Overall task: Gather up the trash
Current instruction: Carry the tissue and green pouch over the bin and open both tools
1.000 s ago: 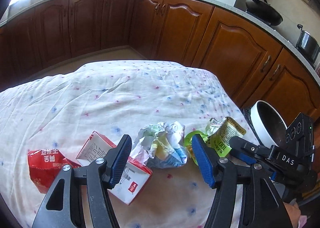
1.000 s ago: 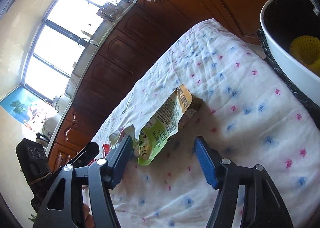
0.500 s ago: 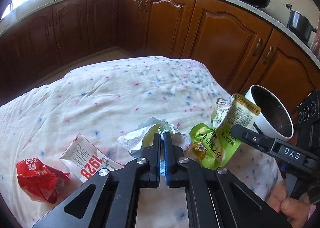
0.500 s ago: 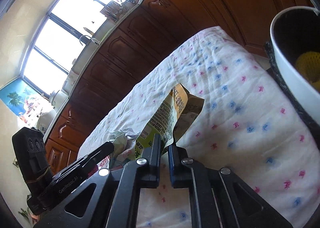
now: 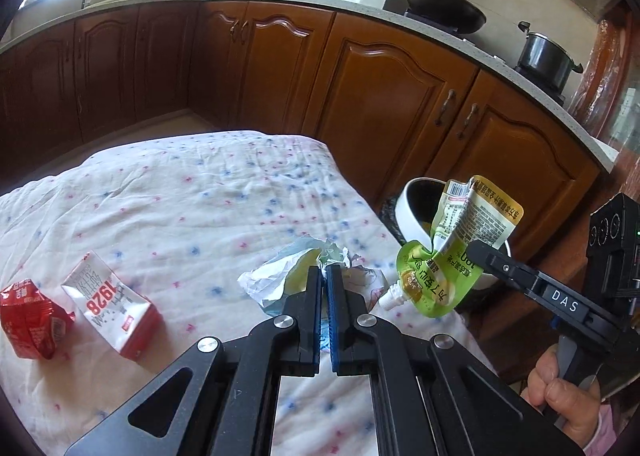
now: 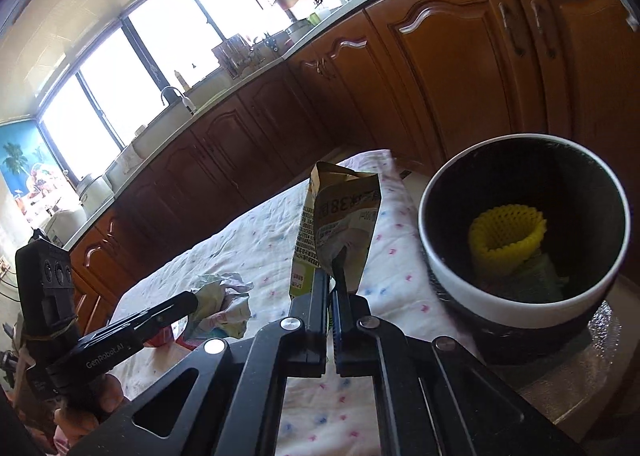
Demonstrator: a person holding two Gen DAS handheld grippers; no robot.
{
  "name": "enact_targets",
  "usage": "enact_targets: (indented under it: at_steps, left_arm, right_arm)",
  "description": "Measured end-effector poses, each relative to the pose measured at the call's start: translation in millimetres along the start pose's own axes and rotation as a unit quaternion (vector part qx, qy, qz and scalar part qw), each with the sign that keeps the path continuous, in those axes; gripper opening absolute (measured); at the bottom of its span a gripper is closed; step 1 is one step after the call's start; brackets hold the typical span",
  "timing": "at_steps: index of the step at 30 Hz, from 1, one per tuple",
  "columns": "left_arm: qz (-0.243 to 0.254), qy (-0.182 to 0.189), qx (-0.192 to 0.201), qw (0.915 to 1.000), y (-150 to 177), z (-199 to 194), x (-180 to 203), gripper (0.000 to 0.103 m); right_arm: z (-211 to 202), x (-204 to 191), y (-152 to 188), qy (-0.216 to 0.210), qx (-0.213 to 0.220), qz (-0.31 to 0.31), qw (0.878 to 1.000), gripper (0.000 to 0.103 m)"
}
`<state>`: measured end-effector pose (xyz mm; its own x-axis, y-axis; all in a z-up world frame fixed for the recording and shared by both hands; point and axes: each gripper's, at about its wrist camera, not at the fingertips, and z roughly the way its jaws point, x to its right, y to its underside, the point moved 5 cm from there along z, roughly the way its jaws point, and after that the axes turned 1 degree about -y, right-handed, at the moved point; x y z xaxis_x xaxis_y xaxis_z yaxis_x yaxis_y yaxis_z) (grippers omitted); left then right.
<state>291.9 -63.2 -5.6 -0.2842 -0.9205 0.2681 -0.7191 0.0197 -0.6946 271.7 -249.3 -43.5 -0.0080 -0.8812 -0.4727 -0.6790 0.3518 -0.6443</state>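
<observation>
My left gripper [image 5: 324,272] is shut on a crumpled white and pale green wrapper [image 5: 280,276], held just above the cloth-covered table [image 5: 200,196]. My right gripper [image 6: 331,276] is shut on a green and yellow spout pouch [image 6: 340,224], lifted off the cloth and standing upright beside the bin. In the left wrist view the pouch [image 5: 452,252] hangs in front of the white-rimmed bin [image 5: 412,212], with the right gripper [image 5: 472,248] clamping its middle. The crumpled wrapper [image 6: 224,304] shows at the left gripper's tip [image 6: 194,302]. The bin [image 6: 520,296] has a black inside and holds a yellow foam net [image 6: 508,236].
A white and red "1928" carton [image 5: 112,304] and a crumpled red packet [image 5: 32,316] lie on the cloth at the left. Brown kitchen cabinets [image 5: 360,96] run behind the table. A wok [image 5: 444,12] and a pot [image 5: 544,56] stand on the counter.
Both grippers went from open to shut, the left on the crumpled wrapper, the right on the pouch. Both then rose; the pouch came off the cloth and moved toward the bin.
</observation>
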Motion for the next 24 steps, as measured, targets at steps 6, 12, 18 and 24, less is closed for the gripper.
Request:
enact_targets:
  at_steps: [6, 12, 18, 24]
  left_arm:
    - [0.008, 0.022, -0.010, 0.9997, 1.7, 8.6, 23.8, 0.001]
    - [0.023, 0.036, -0.010, 0.9991, -3.3, 14.8, 46.6, 0.001]
    - [0.040, 0.042, -0.007, 0.9983, -12.2, 24.1, 66.4, 0.001]
    - [0.055, 0.045, -0.006, 0.9975, -22.4, 38.3, 83.0, 0.001]
  right_arm:
    - [-25.8, 14.3, -0.2, 0.022, 0.017, -0.011, 1.000, 0.002]
    - [-50.4, 28.1, -0.6, 0.039, 0.033, -0.010, 0.999, 0.002]
    - [-68.5, 44.5, -12.4, 0.058, 0.054, -0.006, 0.997, 0.002]
    - [-81.2, 61.2, -27.9, 0.081, 0.072, -0.009, 0.994, 0.002]
